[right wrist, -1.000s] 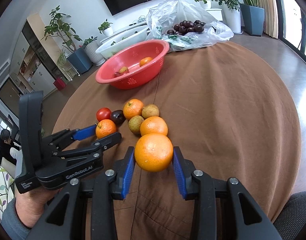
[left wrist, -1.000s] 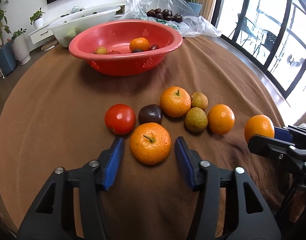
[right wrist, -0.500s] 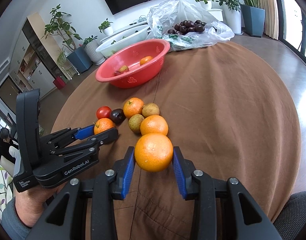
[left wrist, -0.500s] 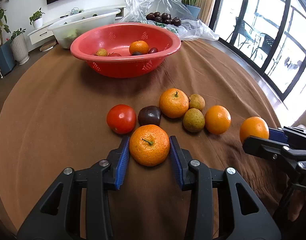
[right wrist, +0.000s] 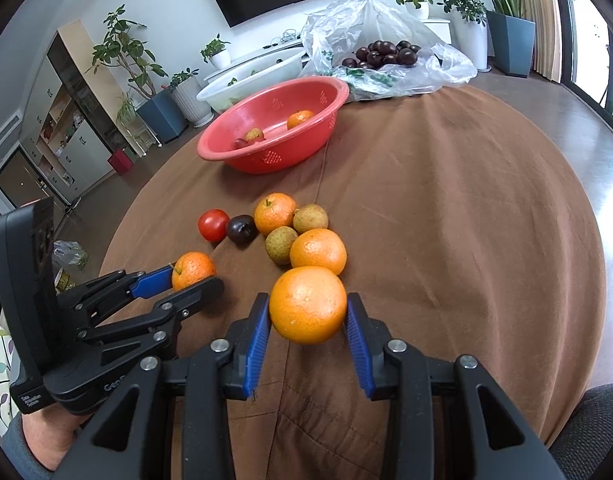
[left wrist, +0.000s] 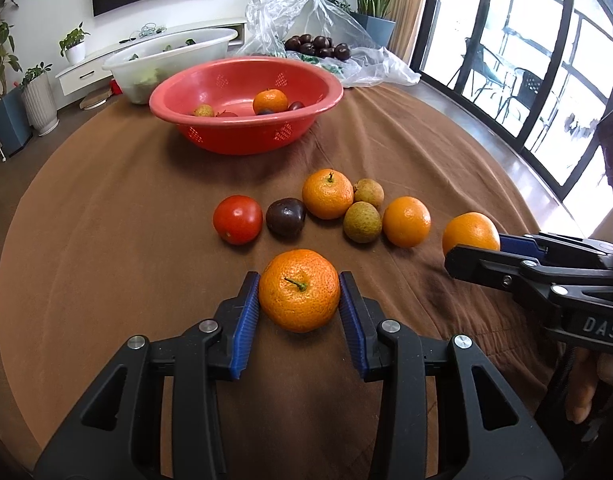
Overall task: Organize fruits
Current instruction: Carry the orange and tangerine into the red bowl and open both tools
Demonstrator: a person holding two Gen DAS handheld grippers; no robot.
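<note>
- A stemmed mandarin is pinched at its widest girth by the left gripper, low over the brown tablecloth (whether it is lifted clear cannot be told).
- A smooth orange is clamped between the blue pads of the right gripper and appears raised off the cloth.
- Both fruits are judged light, round and slightly yielding; a slip is likely if gripped off-centre, bruising if squeezed hard.
- The red basin, well beyond the loose fruit, is the presumed destination.
</note>
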